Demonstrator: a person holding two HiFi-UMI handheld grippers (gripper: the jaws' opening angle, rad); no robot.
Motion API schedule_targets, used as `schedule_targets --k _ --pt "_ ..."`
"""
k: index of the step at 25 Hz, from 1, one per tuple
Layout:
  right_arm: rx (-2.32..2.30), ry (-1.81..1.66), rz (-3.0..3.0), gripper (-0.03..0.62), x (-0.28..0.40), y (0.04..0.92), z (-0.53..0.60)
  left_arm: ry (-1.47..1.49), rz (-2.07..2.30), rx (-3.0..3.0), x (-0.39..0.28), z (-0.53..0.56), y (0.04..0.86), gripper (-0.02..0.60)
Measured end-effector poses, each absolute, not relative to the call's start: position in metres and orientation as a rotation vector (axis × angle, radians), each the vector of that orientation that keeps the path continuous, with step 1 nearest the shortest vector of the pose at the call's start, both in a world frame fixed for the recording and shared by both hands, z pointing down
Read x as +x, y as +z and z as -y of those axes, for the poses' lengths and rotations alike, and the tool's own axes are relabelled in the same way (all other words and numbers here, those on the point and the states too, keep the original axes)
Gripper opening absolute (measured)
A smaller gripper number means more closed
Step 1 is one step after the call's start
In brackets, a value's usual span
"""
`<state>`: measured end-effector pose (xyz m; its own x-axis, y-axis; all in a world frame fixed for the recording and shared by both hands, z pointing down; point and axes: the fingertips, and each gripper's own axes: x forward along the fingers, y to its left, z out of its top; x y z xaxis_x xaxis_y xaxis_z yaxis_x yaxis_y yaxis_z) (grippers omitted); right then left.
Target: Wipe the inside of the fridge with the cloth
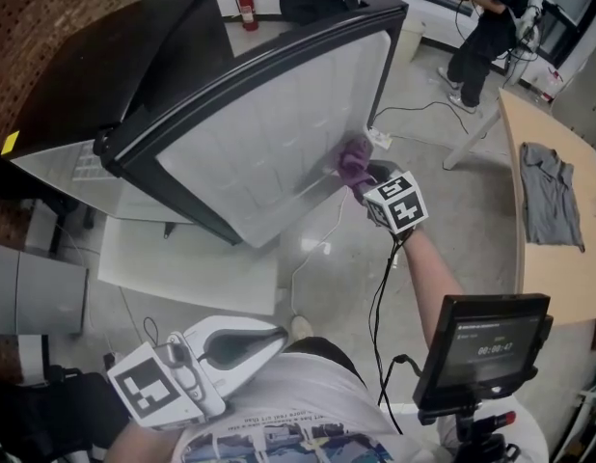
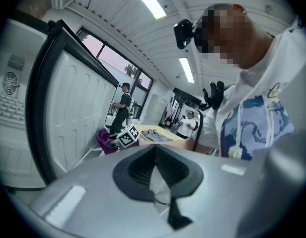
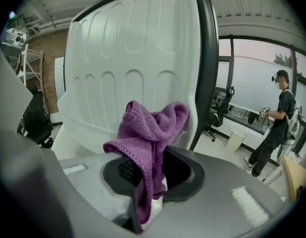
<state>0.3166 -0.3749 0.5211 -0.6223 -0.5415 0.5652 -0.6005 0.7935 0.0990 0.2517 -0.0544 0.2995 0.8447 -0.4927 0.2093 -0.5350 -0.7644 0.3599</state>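
The fridge (image 1: pixel 115 56) is a dark-cased box, and its door (image 1: pixel 279 133) stands swung open, its ribbed white inner lining turned to the camera and edged by a black frame. Behind the door, at its hinge side, a strip of the fridge's white inner wall (image 1: pixel 86 167) shows with a vent grille on it; what the cavity holds cannot be made out. Well off from the door's free edge stands a wooden counter (image 1: pixel 529 287) with a grey garment (image 1: pixel 549 196) lying flat on it. Beyond the door's top corner a second person (image 1: pixel 486 27) in dark clothes stands on the floor. Below the door, near the wearer's body, a small dark screen (image 1: pixel 481 340) sits on a stand. The left hand-held gripper (image 1: pixel 269 340) is held low beneath the door, close to the wearer's printed shirt, its jaws brought together with nothing in them (image 2: pixel 155 170). The right hand-held gripper (image 1: pixel 367 174) reaches to the door's lower free corner, jaws clamped on the purple cloth (image 1: pixel 354 159). The cloth (image 3: pixel 150 128) bunches up above the jaws and meets the white lining there.
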Motion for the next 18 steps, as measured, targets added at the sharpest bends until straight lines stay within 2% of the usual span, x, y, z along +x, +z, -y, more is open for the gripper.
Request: schedule_targets --k 9,18 --pt "0.945 0.007 2.314 0.078 0.335 0.51 0.383 0.16 0.752 2.615 0.251 0.059 0.301 0.006" --pt "1.064 0.102 2.349 0.078 0.359 0.5 0.361 0.149 0.724 2.64 0.249 0.055 0.297 0.006"
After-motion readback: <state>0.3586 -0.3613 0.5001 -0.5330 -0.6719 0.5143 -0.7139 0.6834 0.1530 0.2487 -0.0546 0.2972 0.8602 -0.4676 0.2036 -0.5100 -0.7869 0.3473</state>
